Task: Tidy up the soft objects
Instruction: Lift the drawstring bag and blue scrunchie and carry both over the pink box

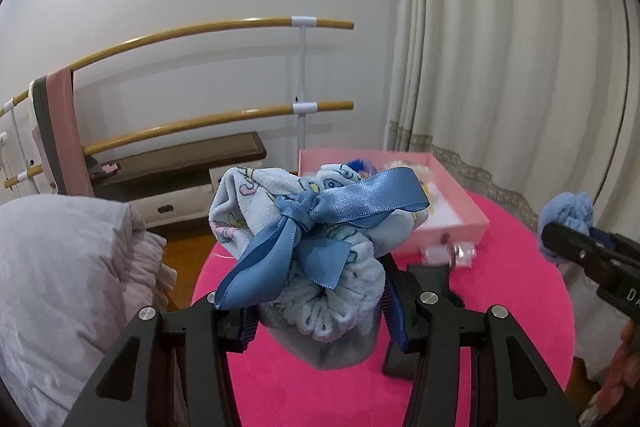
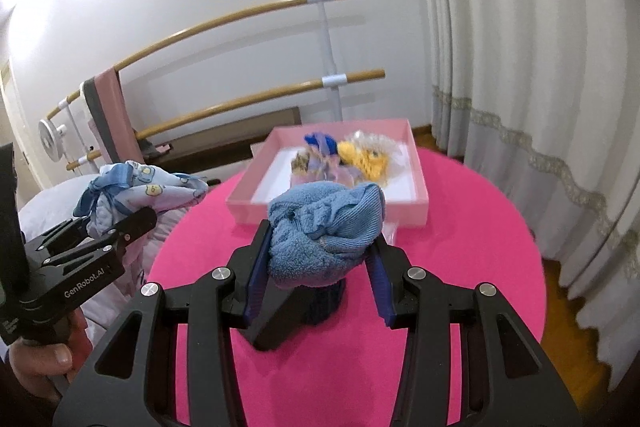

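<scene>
since we have a soft bundle clamped in each gripper and both are up off the pink table (image 2: 460, 247), we judge the sorting partly done: the left gripper (image 1: 316, 311) is closed on the printed cloth bundle (image 1: 304, 227) tied with a blue ribbon (image 1: 320, 223), the right gripper (image 2: 320, 275) is closed on the blue towel bundle (image 2: 324, 231), and the pink box (image 2: 256, 207) at the table's far side already holds a few soft items (a blue one, a yellow one, something purplish). what is left, by our reading, is setting these two in the box. the right wrist view looks straight into the box and shows the hand (image 2: 40, 363) carrying the left gripper; the left wrist view hides most of the box behind its bundle, but shows small clear packets (image 1: 452, 253) just in front of the box and pale bedding (image 1: 60, 287) to the left.
</scene>
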Tool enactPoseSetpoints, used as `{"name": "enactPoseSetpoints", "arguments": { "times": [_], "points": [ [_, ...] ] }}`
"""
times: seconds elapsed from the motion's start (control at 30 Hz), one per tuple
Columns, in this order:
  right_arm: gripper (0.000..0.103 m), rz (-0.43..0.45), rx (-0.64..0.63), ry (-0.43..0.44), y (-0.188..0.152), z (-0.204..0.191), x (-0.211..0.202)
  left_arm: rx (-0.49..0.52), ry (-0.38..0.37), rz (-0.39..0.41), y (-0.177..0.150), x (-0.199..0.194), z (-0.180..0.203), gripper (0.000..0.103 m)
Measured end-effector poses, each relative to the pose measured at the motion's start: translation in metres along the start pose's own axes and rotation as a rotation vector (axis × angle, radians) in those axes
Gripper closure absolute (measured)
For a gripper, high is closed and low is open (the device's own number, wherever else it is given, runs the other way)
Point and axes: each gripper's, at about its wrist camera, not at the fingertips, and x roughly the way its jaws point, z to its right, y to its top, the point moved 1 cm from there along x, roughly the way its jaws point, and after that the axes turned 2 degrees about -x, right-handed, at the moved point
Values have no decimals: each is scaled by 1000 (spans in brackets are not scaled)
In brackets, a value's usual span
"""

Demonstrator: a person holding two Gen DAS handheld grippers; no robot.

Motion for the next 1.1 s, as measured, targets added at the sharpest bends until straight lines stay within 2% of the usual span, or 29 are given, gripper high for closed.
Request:
{"name": "enactPoseSetpoints", "arguments": {
  "times": [0.2,0.5,0.83,1.1],
  "points": [
    [62,42,-30,-19,41,5,6,-4,-1,28,32,15,1,56],
    [62,23,-13,-23,93,21,52,-10,-7,38,77,60,12,54],
    [62,-107,50,-21,112,54,129,2,-15,-56,121,158,22,54],
    [61,-172,68,-27,112,73,170,-12,-17,-142,147,239,26,54]
  ]
}}
